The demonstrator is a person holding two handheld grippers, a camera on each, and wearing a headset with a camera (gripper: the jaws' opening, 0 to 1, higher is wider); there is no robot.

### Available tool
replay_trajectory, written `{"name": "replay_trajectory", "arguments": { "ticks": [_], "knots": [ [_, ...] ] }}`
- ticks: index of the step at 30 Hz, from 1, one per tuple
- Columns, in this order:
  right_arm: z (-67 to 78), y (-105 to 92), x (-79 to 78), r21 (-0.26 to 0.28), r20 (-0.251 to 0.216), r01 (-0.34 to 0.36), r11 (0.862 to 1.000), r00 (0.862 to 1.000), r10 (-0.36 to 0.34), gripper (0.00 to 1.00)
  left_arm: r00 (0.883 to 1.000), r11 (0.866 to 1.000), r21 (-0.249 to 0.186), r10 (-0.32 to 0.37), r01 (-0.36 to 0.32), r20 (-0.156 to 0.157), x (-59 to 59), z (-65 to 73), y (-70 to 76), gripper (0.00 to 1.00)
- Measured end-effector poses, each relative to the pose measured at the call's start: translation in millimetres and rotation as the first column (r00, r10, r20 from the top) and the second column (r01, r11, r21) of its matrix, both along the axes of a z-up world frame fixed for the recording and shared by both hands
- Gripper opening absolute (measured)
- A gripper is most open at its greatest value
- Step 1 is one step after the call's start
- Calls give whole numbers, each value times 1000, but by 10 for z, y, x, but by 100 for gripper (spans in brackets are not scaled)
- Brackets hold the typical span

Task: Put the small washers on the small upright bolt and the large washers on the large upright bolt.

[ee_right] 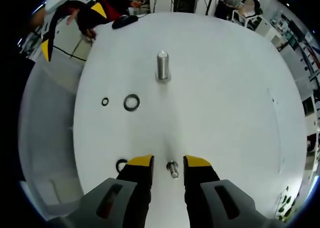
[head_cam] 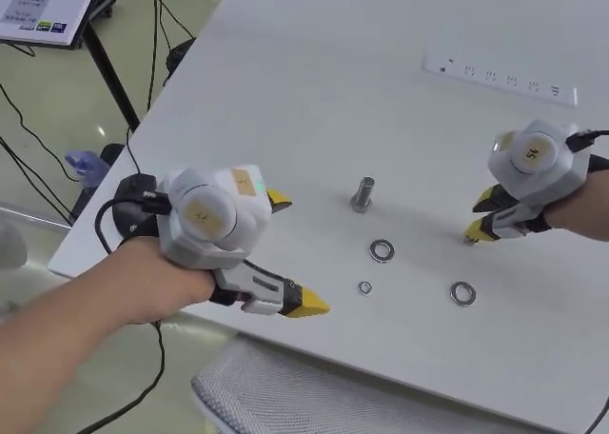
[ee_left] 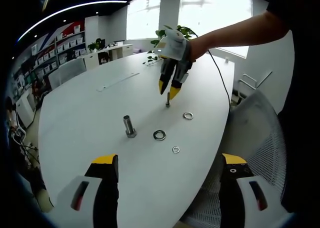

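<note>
White worktop (head_cam: 314,63) runs away toward a bright office with shelves and windows, and a grey mesh chair (head_cam: 285,396) sits at its near edge. The large upright bolt (head_cam: 363,194) stands mid-surface. One large washer (head_cam: 382,251) lies flat just on its near side, with the small washer (head_cam: 364,287) nearer still. A second large washer (head_cam: 463,293) lies to the right. At the near left edge, the left hand-held gripper (head_cam: 293,253) hovers with its jaws spread wide and nothing between them. The right hand-held gripper (head_cam: 481,215) points down at the right with its jaws slightly parted. The small upright bolt (ee_right: 172,168) stands in the gap between them, untouched.
</note>
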State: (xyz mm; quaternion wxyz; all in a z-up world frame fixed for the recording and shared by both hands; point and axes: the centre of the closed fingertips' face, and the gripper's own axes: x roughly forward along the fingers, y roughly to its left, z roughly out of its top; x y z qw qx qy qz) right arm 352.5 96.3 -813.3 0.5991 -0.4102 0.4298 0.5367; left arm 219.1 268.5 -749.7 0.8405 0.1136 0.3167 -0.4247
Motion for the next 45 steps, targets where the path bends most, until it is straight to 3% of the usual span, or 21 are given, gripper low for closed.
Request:
{"name": "replay_trajectory", "arguments": {
  "ticks": [26,34,45],
  "knots": [
    [34,650,-689,70,-29,-168,983,985,170,26,1000,1000,-7,-1,1,27,11,69,-44,82],
    [-62,791,-923,78,-44,-216,973,975,220,26,1000,1000,-9,-2,2,29,5,89,-67,81],
    [-220,880,-1088,87,-68,-233,969,969,239,27,999,1000,2,-9,9,30,4,67,-67,80]
  ]
}}
